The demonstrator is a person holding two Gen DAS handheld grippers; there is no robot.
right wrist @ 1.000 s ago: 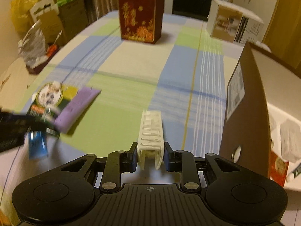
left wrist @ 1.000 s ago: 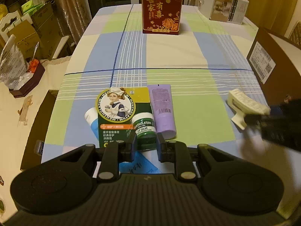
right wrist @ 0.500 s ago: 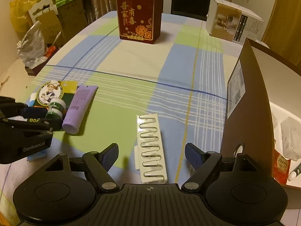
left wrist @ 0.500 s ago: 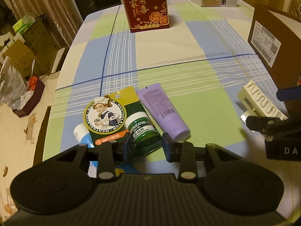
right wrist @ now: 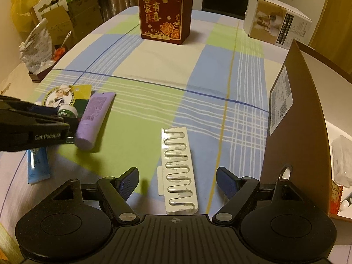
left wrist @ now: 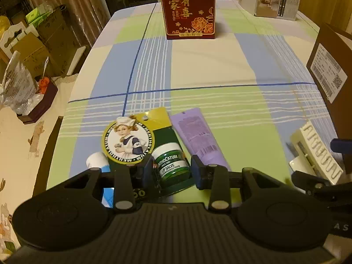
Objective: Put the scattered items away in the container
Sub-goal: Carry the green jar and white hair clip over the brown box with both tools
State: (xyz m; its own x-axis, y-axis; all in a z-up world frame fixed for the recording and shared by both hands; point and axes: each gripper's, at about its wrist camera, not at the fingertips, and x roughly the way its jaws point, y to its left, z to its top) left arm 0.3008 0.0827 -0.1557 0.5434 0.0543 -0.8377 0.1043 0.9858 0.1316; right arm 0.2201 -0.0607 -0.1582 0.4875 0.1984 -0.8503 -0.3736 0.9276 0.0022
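A green lip salve jar (left wrist: 171,162) on its yellow-green card (left wrist: 132,138) sits between the fingers of my left gripper (left wrist: 171,171), which is open; a sliver of gap shows on the jar's right. A purple tube (left wrist: 198,136) lies just right of it, and a blue tube (right wrist: 37,165) partly under the card. My right gripper (right wrist: 177,173) is wide open over a white strip with a wavy wire (right wrist: 178,167) lying flat on the cloth. The brown cardboard box (right wrist: 297,121) stands to the right, close to the strip.
A red gift box (left wrist: 187,11) and a white carton (left wrist: 277,0) stand at the far end of the checked tablecloth. Bags and cartons crowd the floor beyond the table's left edge (left wrist: 66,110). Packets lie inside the brown box.
My right gripper opened and let go of the white strip, which now rests on the cloth. My left gripper moved forward and widened, so the lip salve jar is between its fingers.
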